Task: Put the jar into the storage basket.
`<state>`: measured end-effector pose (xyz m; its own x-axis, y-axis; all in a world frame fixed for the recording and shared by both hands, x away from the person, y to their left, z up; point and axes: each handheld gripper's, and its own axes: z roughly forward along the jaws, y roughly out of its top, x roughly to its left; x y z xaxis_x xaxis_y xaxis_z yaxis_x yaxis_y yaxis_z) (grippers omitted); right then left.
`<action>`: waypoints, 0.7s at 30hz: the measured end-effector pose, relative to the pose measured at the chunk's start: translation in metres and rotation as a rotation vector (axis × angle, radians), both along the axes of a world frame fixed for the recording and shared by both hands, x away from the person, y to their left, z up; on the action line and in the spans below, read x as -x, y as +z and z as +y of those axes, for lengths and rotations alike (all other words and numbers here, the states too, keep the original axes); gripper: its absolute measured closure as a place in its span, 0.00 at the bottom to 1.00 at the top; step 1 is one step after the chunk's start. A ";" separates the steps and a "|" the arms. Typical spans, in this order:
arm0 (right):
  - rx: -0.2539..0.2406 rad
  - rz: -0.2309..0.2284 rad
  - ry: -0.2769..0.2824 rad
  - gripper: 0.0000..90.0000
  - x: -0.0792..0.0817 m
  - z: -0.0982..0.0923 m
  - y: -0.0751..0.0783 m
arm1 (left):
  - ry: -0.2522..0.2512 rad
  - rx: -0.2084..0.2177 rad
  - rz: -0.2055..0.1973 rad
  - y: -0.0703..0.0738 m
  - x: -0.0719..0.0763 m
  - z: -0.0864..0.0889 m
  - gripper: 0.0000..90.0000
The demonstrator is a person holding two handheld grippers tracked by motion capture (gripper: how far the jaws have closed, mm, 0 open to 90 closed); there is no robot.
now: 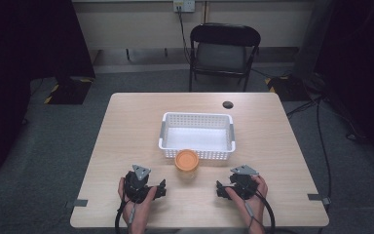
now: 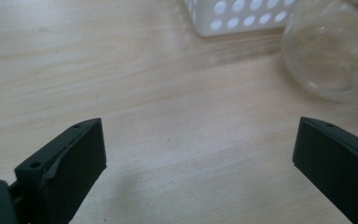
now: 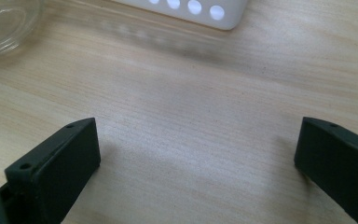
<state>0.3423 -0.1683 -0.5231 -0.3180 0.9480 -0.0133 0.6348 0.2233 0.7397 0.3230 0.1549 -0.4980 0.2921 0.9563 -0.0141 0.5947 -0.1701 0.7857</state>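
High view: no readable writing, brand or label on anything. Counts: one wooden table [image 1: 126, 146], one white perforated basket [image 1: 197, 120] near the table's middle, one clear jar with an orange lid [image 1: 187, 160] touching or just in front of the basket's near wall, one small black round thing [image 1: 228, 104] on the table behind the basket, one black folding chair [image 1: 224, 51] beyond the far edge, one wall socket [image 1: 183, 5] with a cable hanging down. Two grippers, one per hand, both low at the near edge with the jar between them: left gripper [image 1: 158, 188] left of the jar, right gripper [image 1: 220, 189] right of it, each with a grey three-cornered plate on top. Left gripper view: jaws spread wide, nothing between them, bare wood under them; jar's clear body [image 2: 331, 51] at upper right, basket corner [image 2: 237, 16] at top. Right gripper view: jaws also spread wide and empty over bare wood; jar's clear base [image 3: 7, 23] at upper left, basket wall [image 3: 191, 9] at top.
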 end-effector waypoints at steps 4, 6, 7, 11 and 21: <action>0.000 -0.001 0.001 0.00 0.000 0.000 0.000 | -0.042 0.019 -0.032 0.010 0.001 -0.006 0.03; 0.000 0.000 0.001 0.00 0.000 0.000 0.000 | -0.061 0.030 -0.041 0.012 0.002 -0.008 0.03; 0.000 0.000 0.000 0.00 0.000 0.000 0.000 | -0.073 0.038 -0.042 0.013 0.002 -0.009 0.03; 0.000 -0.001 0.001 0.00 0.000 0.000 0.000 | -0.119 0.048 -0.046 0.015 0.001 -0.014 0.03; 0.000 0.000 0.001 0.00 0.000 0.000 0.000 | -0.221 0.106 -0.100 0.028 0.000 -0.030 0.03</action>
